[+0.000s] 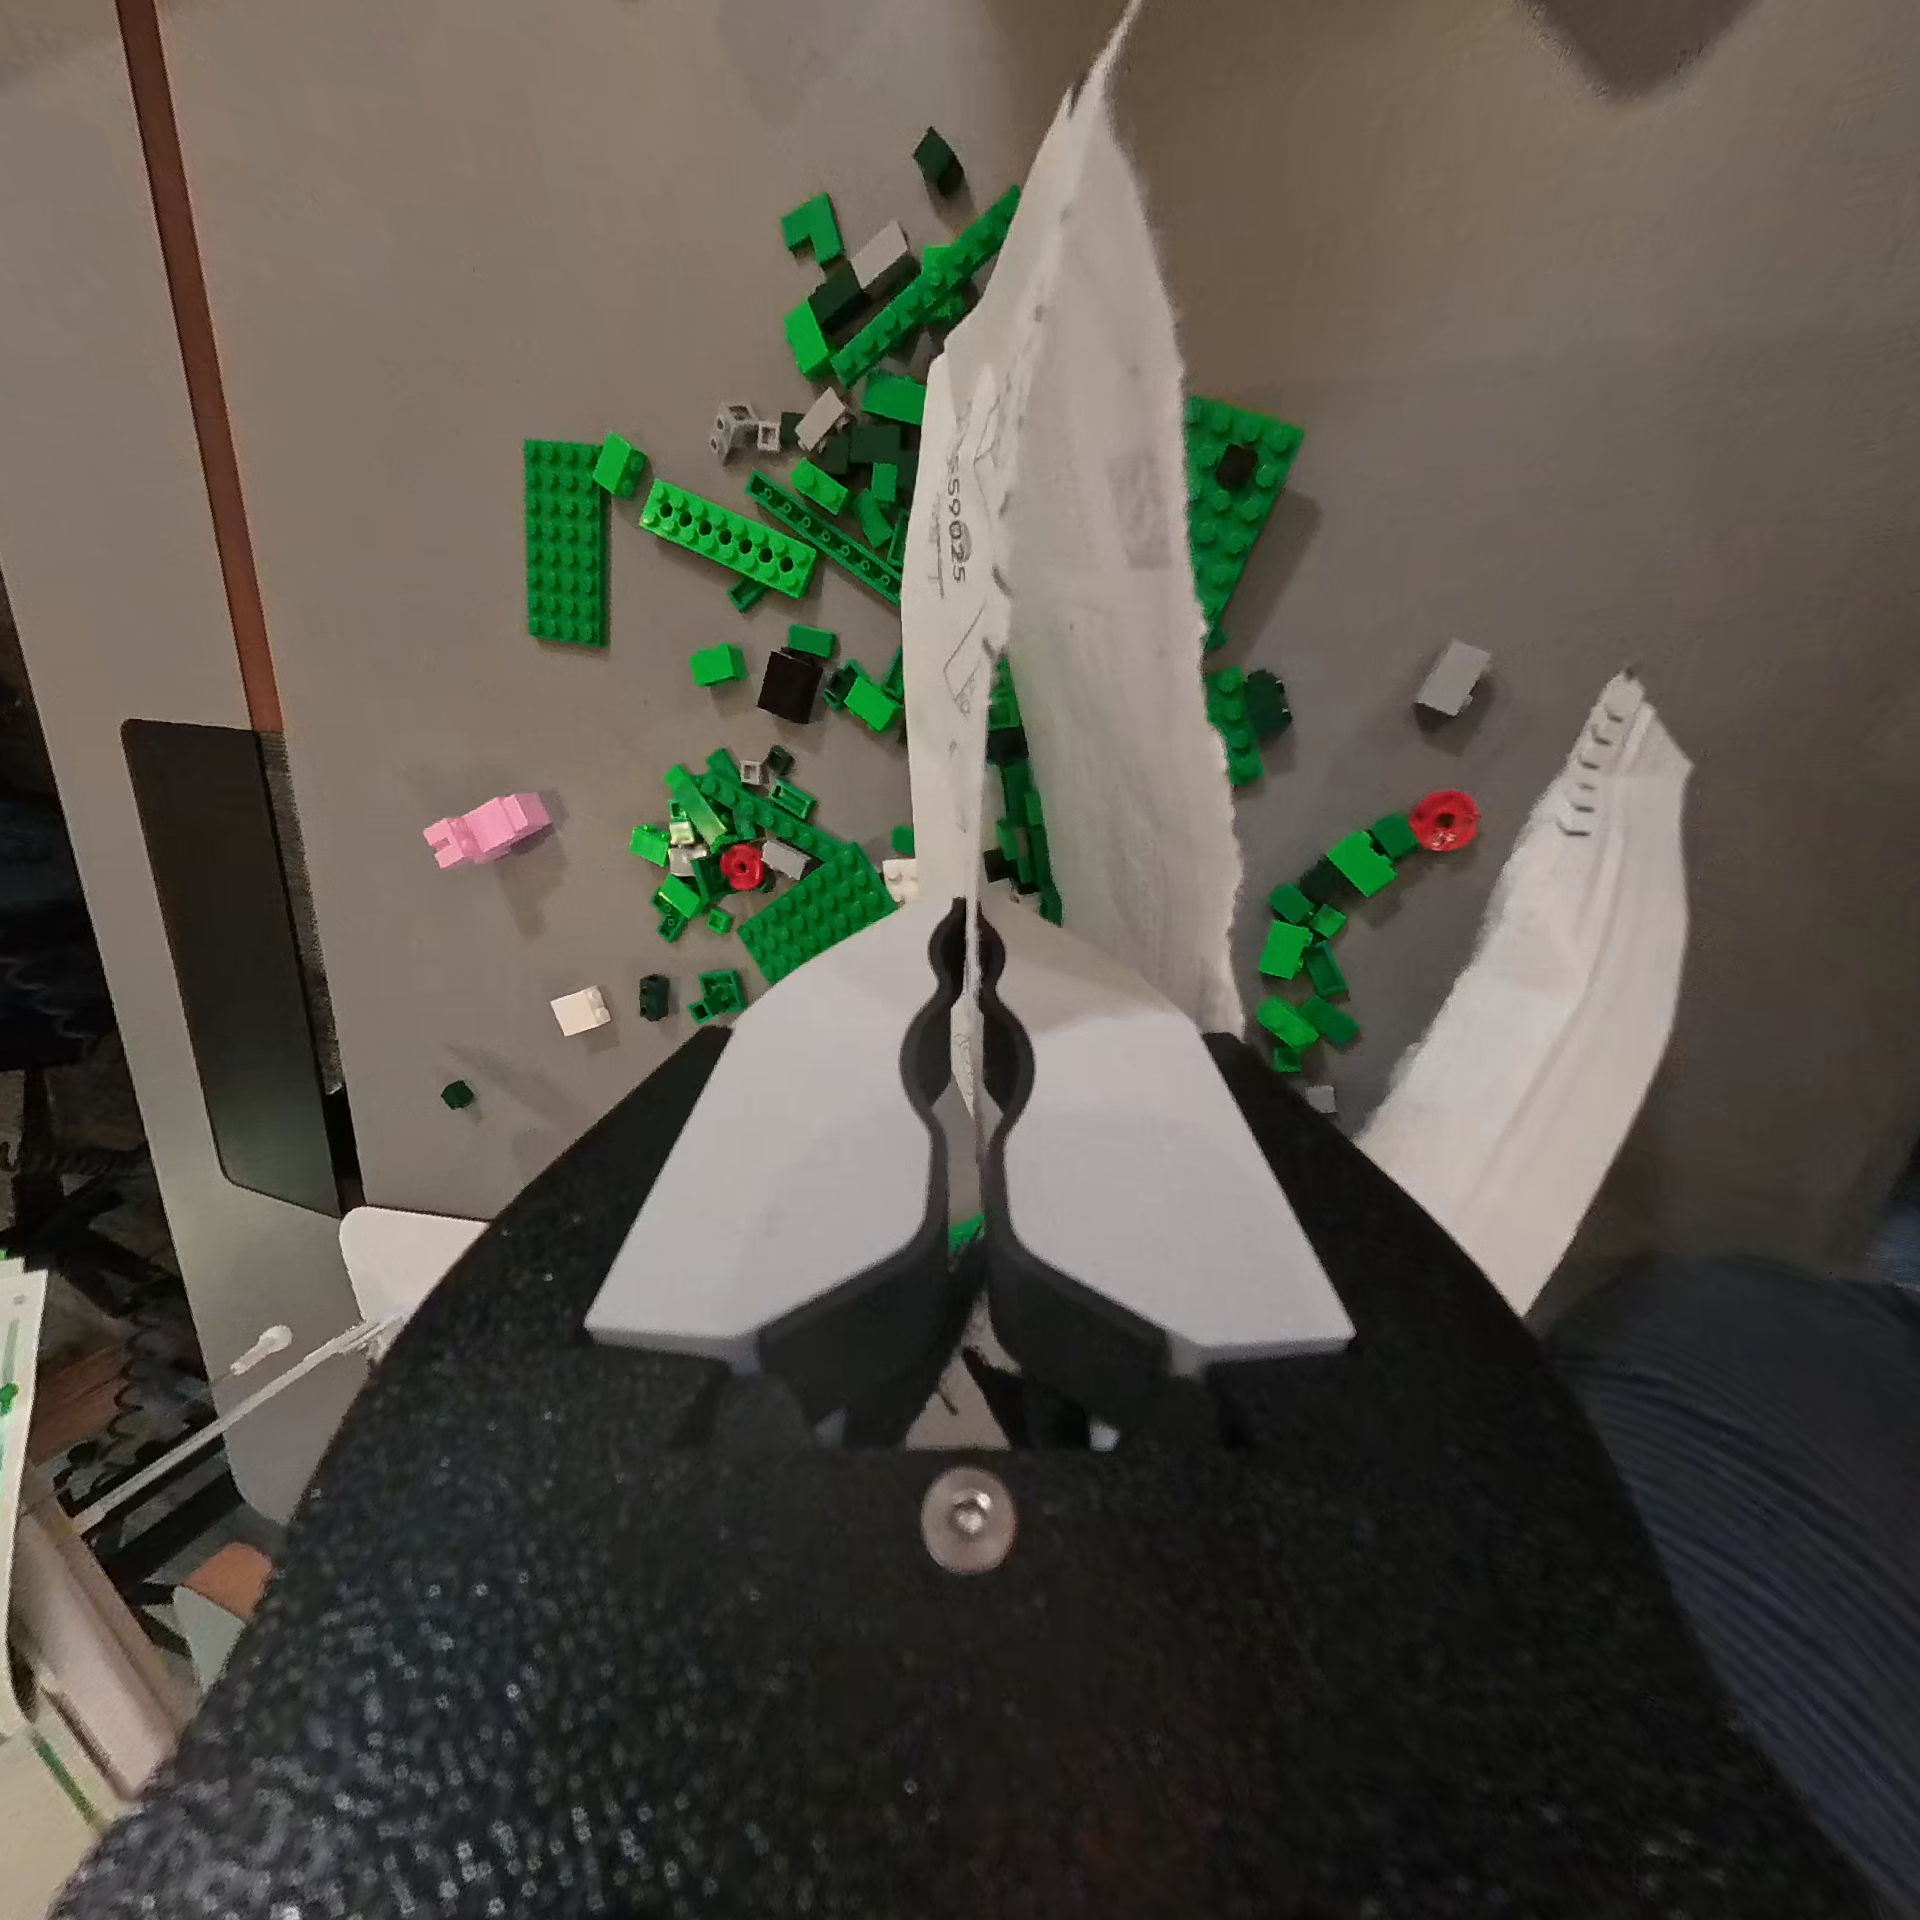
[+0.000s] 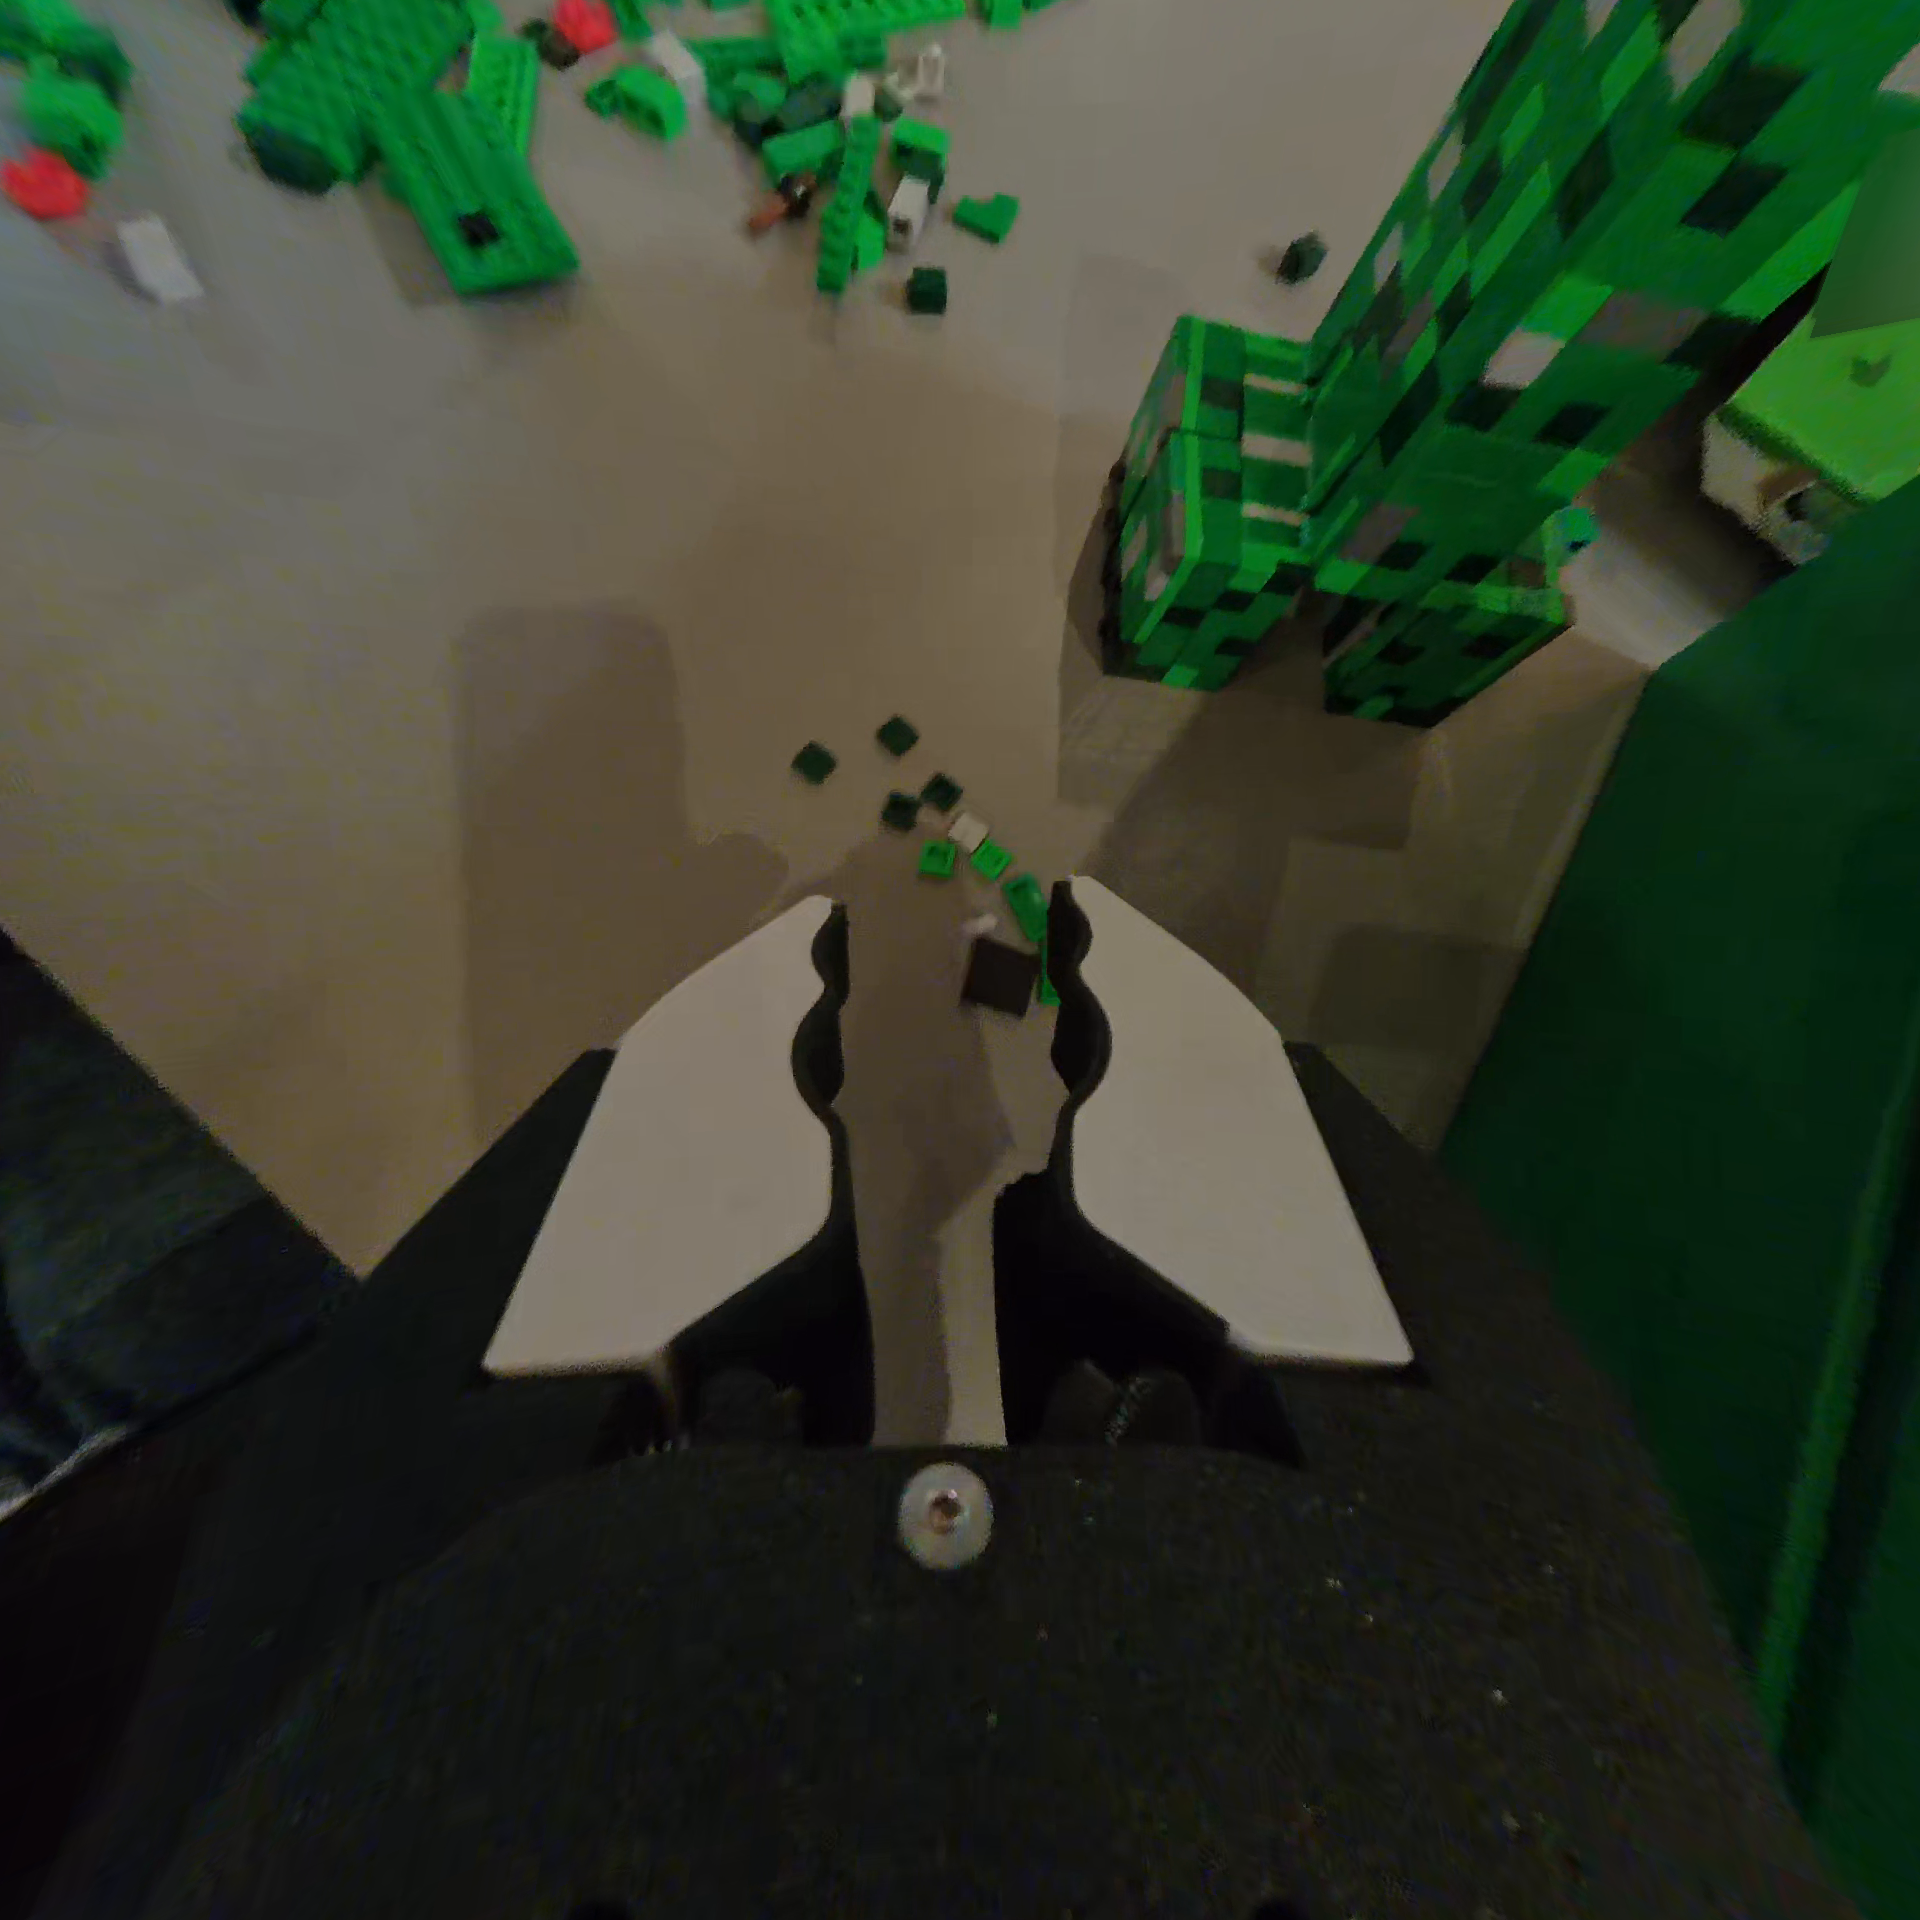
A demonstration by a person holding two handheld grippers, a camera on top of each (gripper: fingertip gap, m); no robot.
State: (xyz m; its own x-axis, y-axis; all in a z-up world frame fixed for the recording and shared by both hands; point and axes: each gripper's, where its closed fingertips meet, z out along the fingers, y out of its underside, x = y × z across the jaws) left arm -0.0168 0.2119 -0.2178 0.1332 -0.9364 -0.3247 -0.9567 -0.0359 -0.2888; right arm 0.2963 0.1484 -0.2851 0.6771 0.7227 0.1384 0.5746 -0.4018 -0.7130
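My left gripper [image 1: 971, 920] is shut on the edge of a torn white paper bag [image 1: 1081, 582], which stands up above the grey table [image 1: 416, 312]. Under it lies a scatter of green bricks [image 1: 831, 520] and green plates. A second piece of white paper [image 1: 1538, 997] hangs at the right. My right gripper [image 2: 945, 904] is open and empty, low over the table. Between and just beyond its fingertips lie small tiles: a black square tile [image 2: 1000, 975], bright green tiles [image 2: 992, 857] and dark green tiles [image 2: 899, 732].
A tall built green block figure [image 2: 1351, 520] stands right of the right gripper, with a dark green box wall [image 2: 1714, 1039] beside it. A pink brick animal [image 1: 488, 826], red round pieces [image 1: 1444, 821] and a grey brick [image 1: 1455, 675] lie among the pile. A black panel [image 1: 229, 956] stands at the table's left edge. Some 35 centimetres of space lies between my two pairs of fingers. My left tips are about 35 centimetres from the black square tile [image 2: 1000, 975], my right tips only 5 centimetres.
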